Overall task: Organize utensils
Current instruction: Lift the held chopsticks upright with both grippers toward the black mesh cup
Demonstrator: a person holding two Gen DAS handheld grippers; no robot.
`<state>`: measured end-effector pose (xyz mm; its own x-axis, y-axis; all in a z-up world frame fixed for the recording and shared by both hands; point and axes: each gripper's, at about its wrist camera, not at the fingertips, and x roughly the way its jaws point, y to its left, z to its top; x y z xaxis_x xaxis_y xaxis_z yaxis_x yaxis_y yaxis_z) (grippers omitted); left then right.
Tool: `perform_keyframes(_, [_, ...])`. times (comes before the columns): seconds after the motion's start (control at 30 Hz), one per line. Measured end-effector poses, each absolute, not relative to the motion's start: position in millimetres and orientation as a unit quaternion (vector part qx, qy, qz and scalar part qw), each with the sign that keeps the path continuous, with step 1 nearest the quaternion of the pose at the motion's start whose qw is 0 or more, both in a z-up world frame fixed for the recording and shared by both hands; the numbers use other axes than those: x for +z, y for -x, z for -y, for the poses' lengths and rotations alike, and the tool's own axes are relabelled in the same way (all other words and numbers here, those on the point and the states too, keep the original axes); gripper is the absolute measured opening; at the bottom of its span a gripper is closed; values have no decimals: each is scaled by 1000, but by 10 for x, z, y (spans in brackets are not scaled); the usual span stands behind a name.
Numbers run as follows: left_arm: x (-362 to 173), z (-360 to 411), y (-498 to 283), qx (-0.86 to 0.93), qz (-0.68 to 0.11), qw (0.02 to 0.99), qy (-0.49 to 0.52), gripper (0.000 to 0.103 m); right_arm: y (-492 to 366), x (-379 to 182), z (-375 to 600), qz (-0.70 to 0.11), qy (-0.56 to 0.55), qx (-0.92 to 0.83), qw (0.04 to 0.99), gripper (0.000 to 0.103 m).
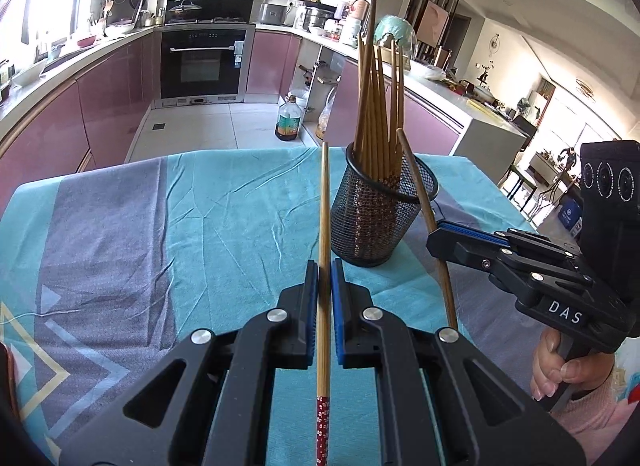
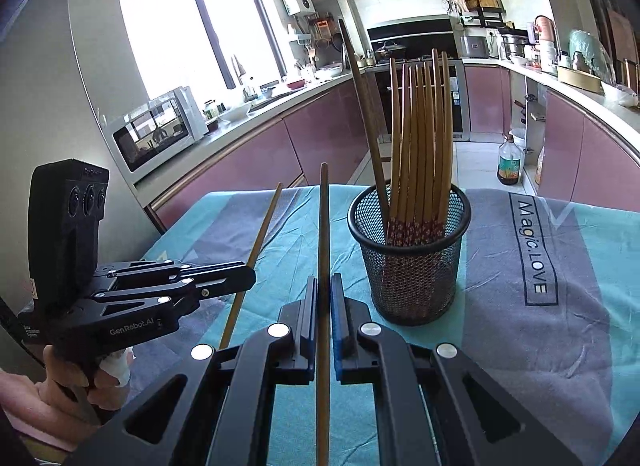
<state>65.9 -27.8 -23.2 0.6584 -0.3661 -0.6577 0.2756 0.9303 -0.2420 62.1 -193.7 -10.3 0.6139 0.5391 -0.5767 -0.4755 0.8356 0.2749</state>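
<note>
A black mesh holder [image 1: 378,213] stands on the cloth-covered table and holds several wooden chopsticks [image 1: 378,105]; it also shows in the right wrist view [image 2: 408,262]. My left gripper [image 1: 324,270] is shut on a light wooden chopstick [image 1: 324,205] with a red patterned end, held to the left of the holder. My right gripper [image 2: 324,286] is shut on a darker wooden chopstick [image 2: 324,234], left of the holder. In the left wrist view the right gripper [image 1: 436,231] holds its chopstick [image 1: 420,193] against the holder's right side. The left gripper [image 2: 248,276] shows at left in the right wrist view.
The table has a teal and grey cloth [image 1: 160,225] with printed letters [image 2: 534,242]. Beyond its far edge are a kitchen floor, an oil bottle [image 1: 288,119], pink cabinets [image 2: 320,133] and an oven [image 1: 200,61].
</note>
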Motion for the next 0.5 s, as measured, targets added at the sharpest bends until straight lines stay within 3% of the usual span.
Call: perform_keyframes(0.5, [-22,278,-561,-191,-354,913,61,7,-591,49,2118,-308,-63,279,907,5])
